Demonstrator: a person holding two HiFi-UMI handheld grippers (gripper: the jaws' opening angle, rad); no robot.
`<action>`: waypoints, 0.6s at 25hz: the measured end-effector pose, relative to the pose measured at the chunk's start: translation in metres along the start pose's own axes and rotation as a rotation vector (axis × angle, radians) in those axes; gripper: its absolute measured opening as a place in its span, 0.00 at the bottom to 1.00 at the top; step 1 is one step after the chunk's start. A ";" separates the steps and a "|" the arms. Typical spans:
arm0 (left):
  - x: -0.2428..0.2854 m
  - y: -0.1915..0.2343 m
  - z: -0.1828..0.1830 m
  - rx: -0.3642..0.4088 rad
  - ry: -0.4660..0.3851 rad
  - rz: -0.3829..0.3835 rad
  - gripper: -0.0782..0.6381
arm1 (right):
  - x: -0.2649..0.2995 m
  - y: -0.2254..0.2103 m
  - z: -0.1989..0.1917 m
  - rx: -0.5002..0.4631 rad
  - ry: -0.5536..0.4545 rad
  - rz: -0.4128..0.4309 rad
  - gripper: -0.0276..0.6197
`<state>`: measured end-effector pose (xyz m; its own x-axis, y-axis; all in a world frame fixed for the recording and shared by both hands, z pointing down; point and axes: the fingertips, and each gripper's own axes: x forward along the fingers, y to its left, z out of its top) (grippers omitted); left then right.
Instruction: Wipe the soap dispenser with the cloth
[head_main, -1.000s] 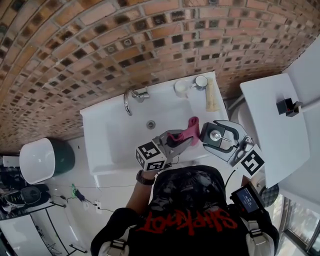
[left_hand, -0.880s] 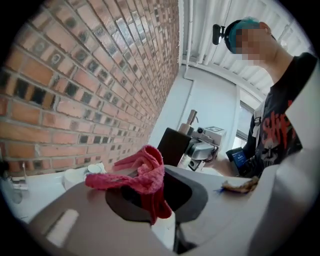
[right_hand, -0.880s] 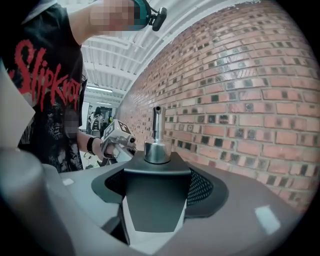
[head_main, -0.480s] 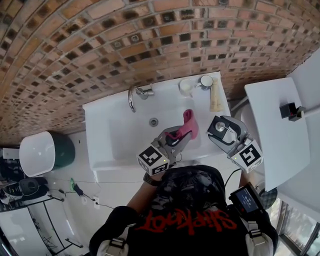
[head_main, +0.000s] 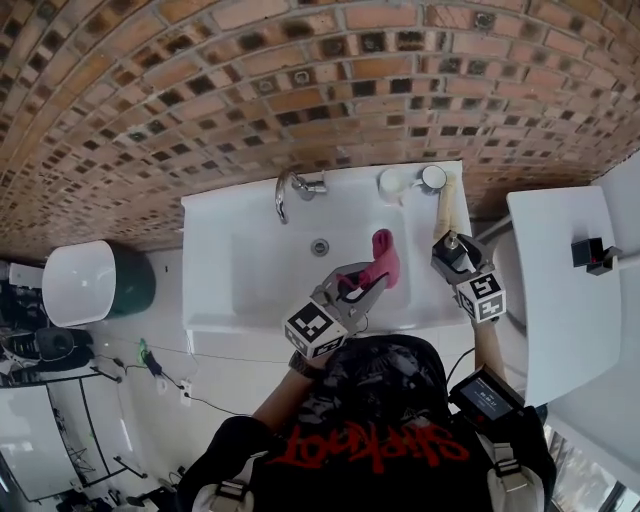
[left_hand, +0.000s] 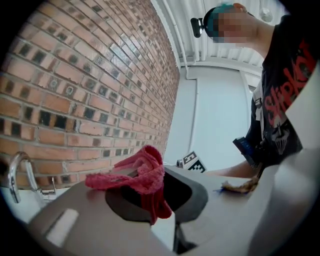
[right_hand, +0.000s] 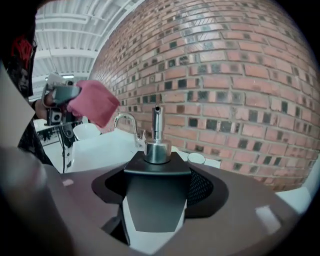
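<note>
Right tongs (head_main: 452, 258) dropped lower with soap dispenser (head_main: 451, 243), now by sink (head_main: 215, 290) right edge, farther from cloth (head_main: 383, 262).

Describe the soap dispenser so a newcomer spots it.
White sink against the brick wall; at its right edge, the right gripper holds the dispenser. Unlike the white cup and pale tube nearby, it is dark and square with a metal pump.

Bright daylight, sharp, heavy fisheye distortion

I had the soap dispenser (right_hand: 157, 192), a black block with a chrome pump, upright in the right gripper (head_main: 449, 252); the pink cloth (left_hand: 145, 172) was bunched, drooping from the left gripper (head_main: 362, 285).
</note>
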<state>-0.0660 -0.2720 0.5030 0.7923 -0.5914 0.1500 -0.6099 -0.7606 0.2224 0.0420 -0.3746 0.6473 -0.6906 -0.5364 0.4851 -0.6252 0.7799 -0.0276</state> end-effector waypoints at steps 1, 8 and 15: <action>-0.002 0.003 -0.001 -0.004 0.000 0.013 0.17 | 0.011 -0.002 -0.010 -0.010 0.023 0.002 0.51; -0.014 0.014 -0.008 -0.021 -0.007 0.084 0.17 | 0.065 -0.022 -0.057 0.027 0.075 0.004 0.51; -0.036 0.023 -0.017 -0.038 0.001 0.143 0.17 | 0.091 -0.026 -0.079 0.075 0.129 -0.065 0.52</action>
<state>-0.1086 -0.2639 0.5195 0.6975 -0.6925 0.1841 -0.7153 -0.6580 0.2353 0.0246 -0.4184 0.7607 -0.5983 -0.5356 0.5960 -0.6960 0.7159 -0.0553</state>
